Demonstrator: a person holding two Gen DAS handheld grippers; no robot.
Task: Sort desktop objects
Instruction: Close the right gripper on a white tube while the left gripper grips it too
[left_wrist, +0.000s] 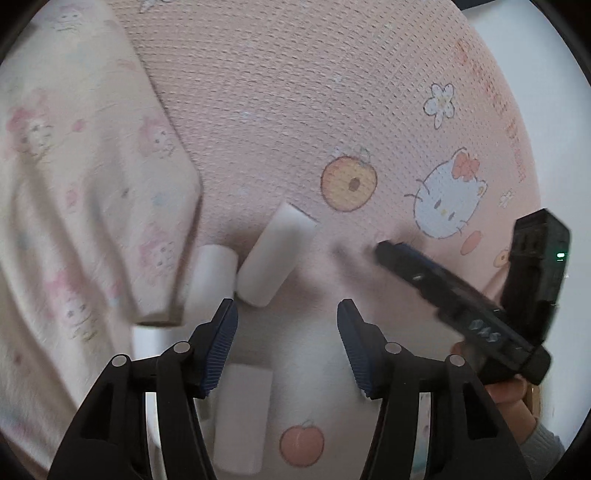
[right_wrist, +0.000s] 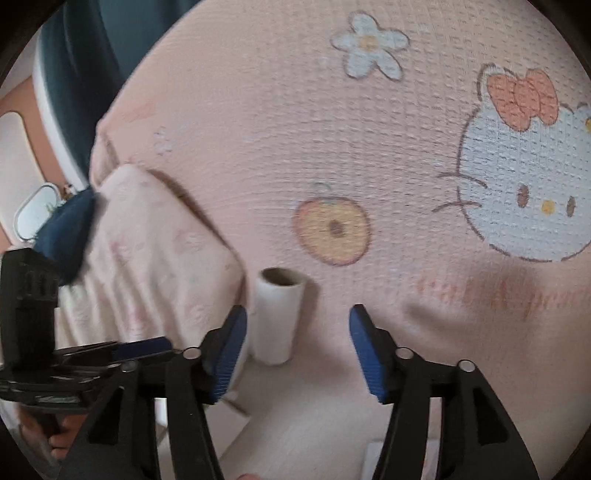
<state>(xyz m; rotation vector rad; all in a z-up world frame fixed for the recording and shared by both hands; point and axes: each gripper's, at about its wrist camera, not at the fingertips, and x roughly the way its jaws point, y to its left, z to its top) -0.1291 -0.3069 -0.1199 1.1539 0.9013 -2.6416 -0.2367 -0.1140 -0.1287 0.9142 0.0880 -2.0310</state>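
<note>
Left gripper: the left gripper (left_wrist: 287, 310) hangs over the pink mat with its blue-padded jaws spread wide and nothing between them.
Right gripper: the right gripper (right_wrist: 298, 317) is parted too, pads apart, gripping nothing; a white roll sits just ahead of the gap, nearer the left pad.
Pink mat: the pink mat (left_wrist: 295, 92) with its woven texture fills most of both views, printed with a white cat face, a flower and orange fruit shapes.
White rolls, left view: 1 white roll (left_wrist: 275, 254) lies tilted on the mat just beyond the left gripper's tips; a 2nd white roll (left_wrist: 214, 280) lies beside it, touching or nearly touching; a 3rd white roll (left_wrist: 242, 417) lies lower down, under the left finger.
White roll, right view: the cardboard-core roll (right_wrist: 277, 317) stands on end, brown hollow core showing at the top, close against the folded cloth.
Folded cloth: a pale printed cloth (left_wrist: 74, 184) with faint pink characters lies along the left side, its edge overlapping the mat.
Other tool in shot: the right gripper's black body shows at the right of the left view, a hand (left_wrist: 513, 402) and grey sleeve beneath it.
Picture quality: both views are motion-blurred, so fine detail is soft.
</note>
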